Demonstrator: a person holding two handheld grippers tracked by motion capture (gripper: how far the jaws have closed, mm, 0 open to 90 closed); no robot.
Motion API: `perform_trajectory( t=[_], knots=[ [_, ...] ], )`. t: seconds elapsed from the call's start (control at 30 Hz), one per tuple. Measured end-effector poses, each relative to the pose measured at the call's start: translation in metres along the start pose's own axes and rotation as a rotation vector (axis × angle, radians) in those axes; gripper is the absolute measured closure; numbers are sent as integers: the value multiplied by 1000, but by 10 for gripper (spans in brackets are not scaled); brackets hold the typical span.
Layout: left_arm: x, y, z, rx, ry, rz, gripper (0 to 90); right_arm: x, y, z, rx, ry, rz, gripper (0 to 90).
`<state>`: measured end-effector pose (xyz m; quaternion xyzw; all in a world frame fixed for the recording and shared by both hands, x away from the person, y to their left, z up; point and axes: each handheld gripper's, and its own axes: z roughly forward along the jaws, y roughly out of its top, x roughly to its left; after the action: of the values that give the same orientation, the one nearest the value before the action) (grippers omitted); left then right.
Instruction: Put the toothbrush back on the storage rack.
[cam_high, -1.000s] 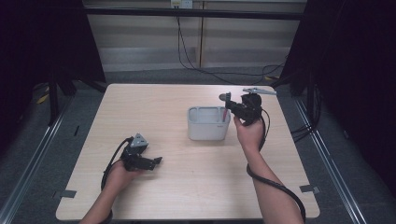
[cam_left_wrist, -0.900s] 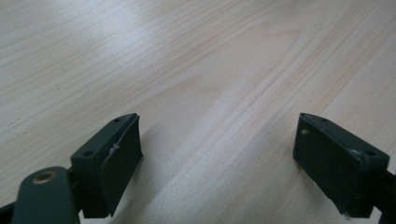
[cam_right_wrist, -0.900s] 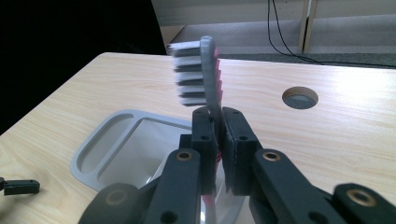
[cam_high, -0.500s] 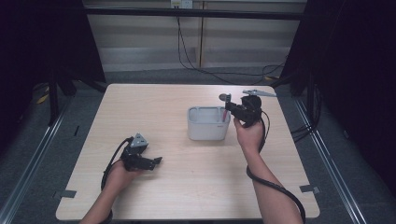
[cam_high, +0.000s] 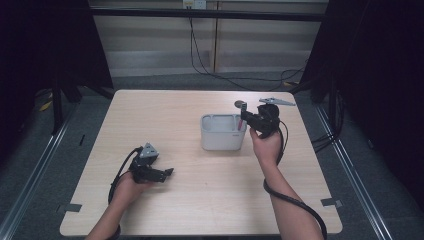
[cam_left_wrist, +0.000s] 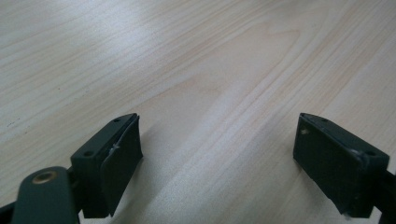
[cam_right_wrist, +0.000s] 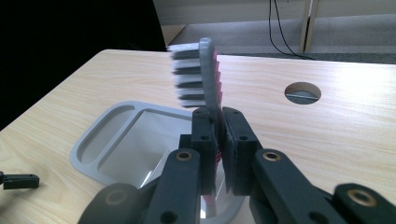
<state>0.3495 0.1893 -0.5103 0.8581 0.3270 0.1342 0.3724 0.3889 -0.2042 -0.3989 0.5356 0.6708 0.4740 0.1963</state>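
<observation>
The left gripper (cam_left_wrist: 219, 154) is positioned low over the table (cam_left_wrist: 210, 60), a light wood-grain laminate surface. Both black jaws rise from the bottom edge and stand wide apart. Nothing lies between the jaws; bare tabletop shows in the gap. A soft shadow falls on the table beside the left-hand jaw.
</observation>
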Motion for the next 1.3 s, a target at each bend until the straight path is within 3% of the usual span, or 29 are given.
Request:
perform_trajectory(
  t=[1.3],
  knots=[
    [0,0,0,0,2,1,149,-1,-10,1,27,0,-11,836]
  ],
)
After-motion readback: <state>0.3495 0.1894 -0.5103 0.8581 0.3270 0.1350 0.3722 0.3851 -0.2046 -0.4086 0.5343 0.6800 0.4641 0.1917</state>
